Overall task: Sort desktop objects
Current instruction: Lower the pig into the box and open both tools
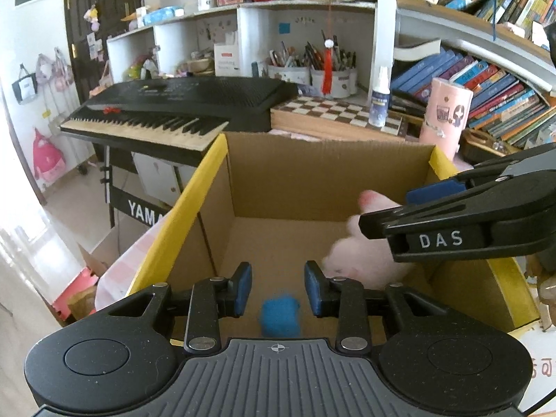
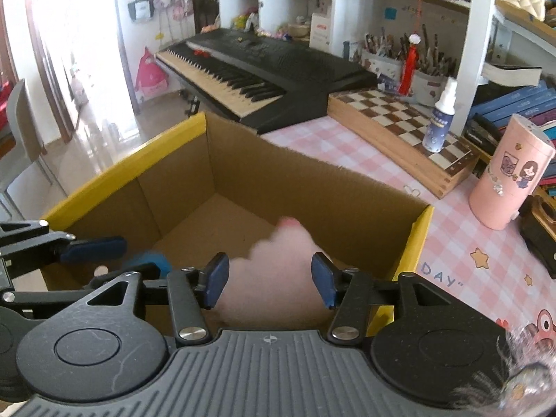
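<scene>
An open cardboard box (image 1: 295, 173) (image 2: 264, 170) with yellow tape on its rim lies under both grippers. My left gripper (image 1: 278, 288) is open over the box's near left part, and a small blue fuzzy thing (image 1: 280, 316) (image 2: 153, 260) shows in the gap below its pads, untouched. My right gripper (image 2: 271, 281) (image 1: 392, 208) is open over the box's right side. A pink plush toy (image 2: 274, 271) (image 1: 365, 260) is blurred between and below its pads while the gripper itself looks sharp. The left gripper (image 2: 100, 260) reaches in at the left edge of the right wrist view.
The box rests on a pink checked tablecloth (image 2: 451, 260). Behind it are a black keyboard (image 1: 180, 111), a wooden chessboard (image 2: 399, 118) with a spray bottle (image 2: 439, 121) on it, and a pink cylinder (image 2: 507, 173). Shelves with books and pen cups rise at the back.
</scene>
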